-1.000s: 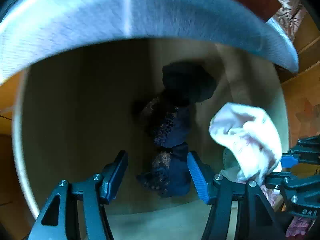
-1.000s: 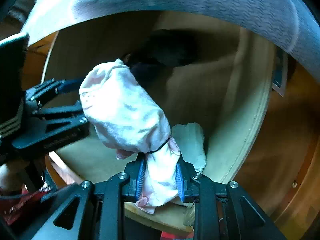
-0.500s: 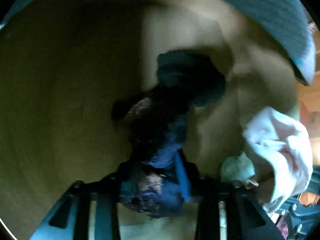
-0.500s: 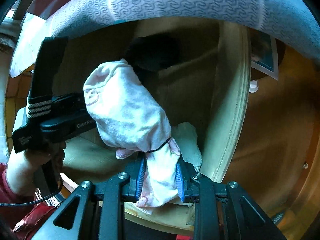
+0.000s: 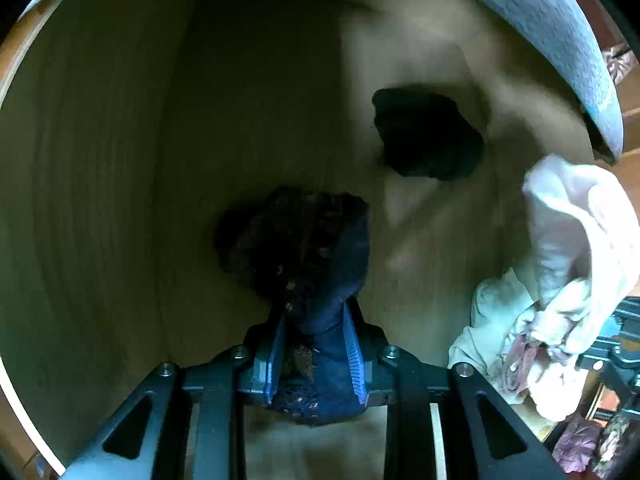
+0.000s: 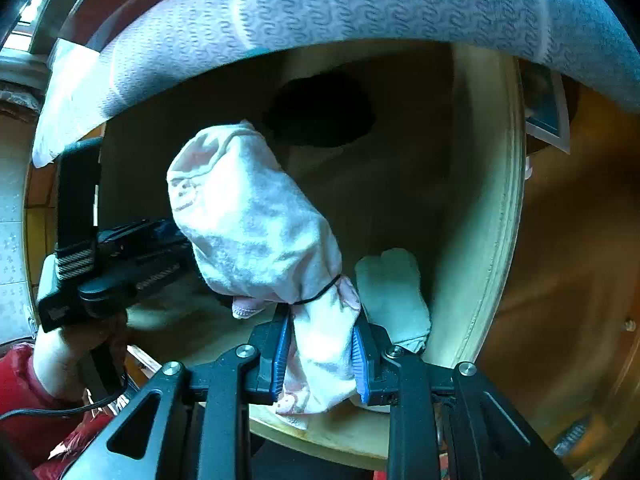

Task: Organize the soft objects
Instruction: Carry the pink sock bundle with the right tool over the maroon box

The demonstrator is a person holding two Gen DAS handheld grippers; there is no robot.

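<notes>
Two grippers, two bundles: both of yours are clamped on fabric over the same wooden drawer.
Left gripper [image 5: 314, 354]: your blue pads are pinched tight on the dark navy bundle [image 5: 304, 256], so it's gripped, not loose. Rest of it bulges out past the fingertips toward 12 o'clock, over the middle of the drawer [image 5: 120, 200] floor.
Right gripper [image 6: 320, 354]: squeezed onto the tail end of the pale pink bundle [image 6: 256, 224], just below the thin black band around it. The fat end sticks up toward 11 o'clock.
Black clump [image 6: 320, 110]: sits on the drawer floor at the back, around 12 o'clock in your right view, 1 to 2 o'clock in the left view. Well apart from both grippers.
Pale greenish sock [image 6: 394, 292]: lying inside the drawer by its right wall, just beside your right gripper at about 3 o'clock. Can't tell if it touches the pink one.
Your left hand [image 6: 76, 344]: shows at 8 o'clock in the right view, red sleeve, wrapped round the black handle.
Patterned grey cloth [image 6: 360, 4]: drapes across the top above the drawer, 12 o'clock in the right view.
</notes>
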